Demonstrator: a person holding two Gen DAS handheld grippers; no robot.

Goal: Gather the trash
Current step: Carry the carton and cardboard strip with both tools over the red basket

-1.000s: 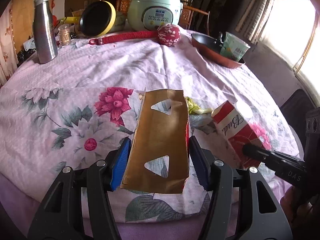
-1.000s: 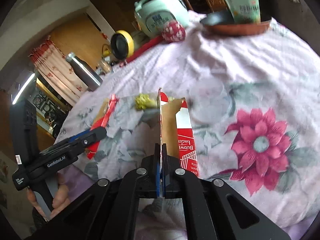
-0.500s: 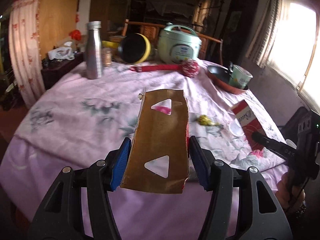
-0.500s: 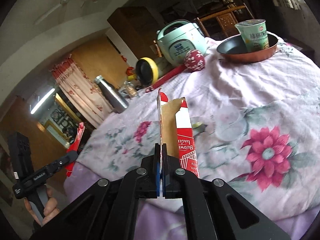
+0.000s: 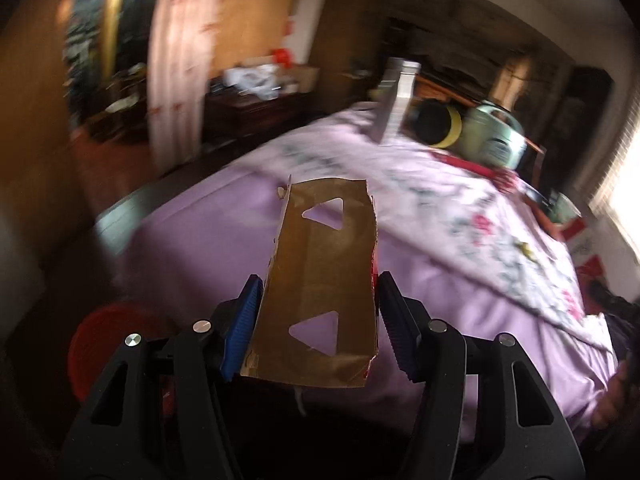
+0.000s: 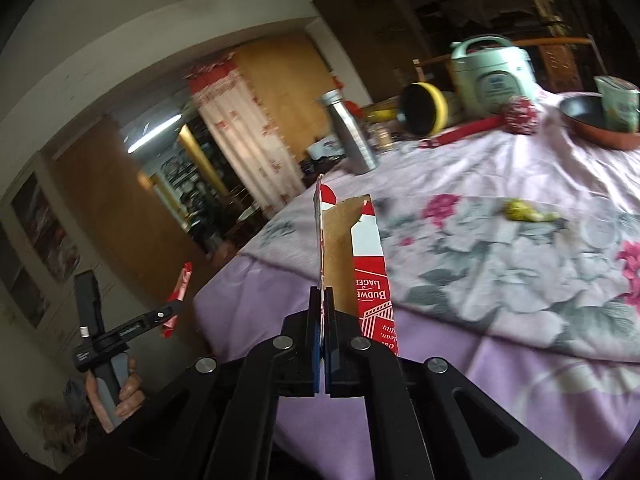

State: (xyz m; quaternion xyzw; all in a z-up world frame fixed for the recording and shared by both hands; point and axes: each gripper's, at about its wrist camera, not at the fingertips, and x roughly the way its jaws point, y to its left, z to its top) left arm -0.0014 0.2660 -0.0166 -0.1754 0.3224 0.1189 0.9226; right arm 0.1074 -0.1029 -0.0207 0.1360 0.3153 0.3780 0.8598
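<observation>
My left gripper [image 5: 316, 320] is shut on a flat brown cardboard piece [image 5: 320, 276] with two triangular holes, held off the table's near-left edge; it also shows in the right wrist view [image 6: 178, 300], red side out. A red bin [image 5: 108, 340] sits on the floor below it, partly hidden. My right gripper [image 6: 322, 312] is shut on a torn red-and-white Budweiser carton piece [image 6: 356, 256], held upright before the table edge. A small yellow-green scrap [image 6: 524, 212] lies on the floral cloth.
The table [image 6: 520, 280] carries a steel bottle [image 6: 352, 136], a yellow-rimmed round tin [image 6: 420, 108], a green rice cooker [image 6: 492, 68], a red massage stick [image 6: 516, 116] and a pan with a cup [image 6: 616, 116]. A curtain and doorway stand at left.
Both grippers have drawn back from the table and swung left. The left one now hangs over the floor by the red bin, still holding its cardboard.
</observation>
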